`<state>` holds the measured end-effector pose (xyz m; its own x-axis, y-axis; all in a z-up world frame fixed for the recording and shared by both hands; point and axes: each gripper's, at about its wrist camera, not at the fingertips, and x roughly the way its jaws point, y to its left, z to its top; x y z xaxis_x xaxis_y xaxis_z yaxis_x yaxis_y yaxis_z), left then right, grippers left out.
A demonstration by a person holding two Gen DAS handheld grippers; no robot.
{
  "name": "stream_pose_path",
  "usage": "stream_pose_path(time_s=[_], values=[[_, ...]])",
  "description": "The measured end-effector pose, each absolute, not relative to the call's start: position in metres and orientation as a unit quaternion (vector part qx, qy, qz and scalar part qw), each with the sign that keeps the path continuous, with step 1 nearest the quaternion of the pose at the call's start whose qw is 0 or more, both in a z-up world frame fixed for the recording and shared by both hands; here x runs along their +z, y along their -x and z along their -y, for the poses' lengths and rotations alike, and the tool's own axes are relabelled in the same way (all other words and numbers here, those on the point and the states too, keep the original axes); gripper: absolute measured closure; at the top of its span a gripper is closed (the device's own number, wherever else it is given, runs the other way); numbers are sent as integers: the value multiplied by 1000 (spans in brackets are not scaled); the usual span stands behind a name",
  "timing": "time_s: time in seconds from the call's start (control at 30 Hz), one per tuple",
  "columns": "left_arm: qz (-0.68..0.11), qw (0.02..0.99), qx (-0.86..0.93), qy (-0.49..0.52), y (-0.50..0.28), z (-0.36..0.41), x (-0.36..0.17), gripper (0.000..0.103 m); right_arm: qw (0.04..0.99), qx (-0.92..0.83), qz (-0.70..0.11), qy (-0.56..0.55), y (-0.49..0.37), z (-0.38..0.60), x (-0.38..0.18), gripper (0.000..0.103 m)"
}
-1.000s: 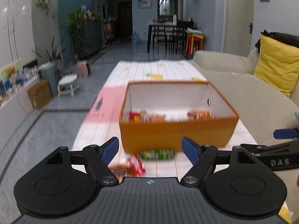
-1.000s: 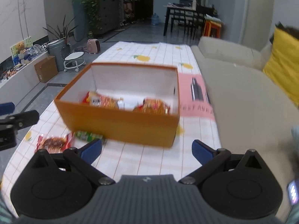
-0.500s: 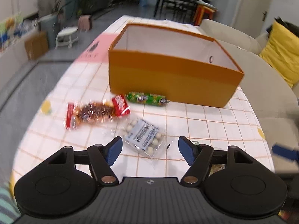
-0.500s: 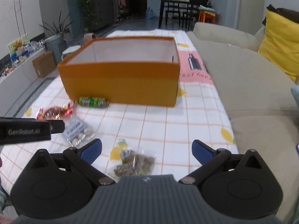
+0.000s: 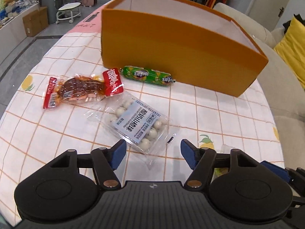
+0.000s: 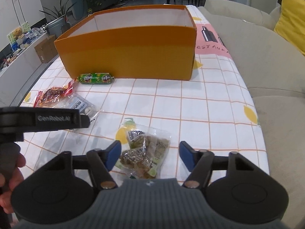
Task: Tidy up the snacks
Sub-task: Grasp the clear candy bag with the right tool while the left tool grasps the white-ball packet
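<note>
On the desk (image 5: 219, 110), under a checked cloth w/ lemon prints, going left to right: red-ended pack of brown meat (image 5: 80, 89) far left; green sausage (image 5: 146, 75) just beside it, lying against the front wall of the orange box (image 5: 181, 61); clear bag of white balls (image 5: 137, 124) w/ a pale blue label nearer the camera, its top corner just beside the meat pack; left gripper (image 5: 152, 153) over that bag's near end, jaws closing, blue pads apart on either side, not pressing it. Further right, clear bag of brown-green snacks (image 6: 146, 150) lies on the cloth; right gripper (image 6: 149, 155) straddles it, jaws closing, left pad at the bag's edge, right pad clear of it, so not gripped. Beige sofa (image 6: 266, 61) runs along the desk's right side w/ a yellow cushion (image 6: 291, 15). Box contents can't be seen from either view.
</note>
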<state>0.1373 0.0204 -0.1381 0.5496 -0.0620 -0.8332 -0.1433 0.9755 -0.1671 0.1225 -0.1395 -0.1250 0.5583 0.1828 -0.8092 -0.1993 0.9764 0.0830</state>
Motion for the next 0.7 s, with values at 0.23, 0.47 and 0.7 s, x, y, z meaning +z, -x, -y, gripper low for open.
stream_pose_path(time_s=[0.23, 0.47, 0.7], values=[[-485, 866, 18, 123, -139, -27, -146, 75, 886, 119, -447, 27, -124, 136, -127, 44], [-508, 854, -22, 108, -131, -27, -145, 98, 886, 114, -448, 28, -126, 141, -127, 45], [-559, 820, -104, 65, -113, -12, -143, 99, 883, 96, -458, 17, -131, 154, -128, 45]])
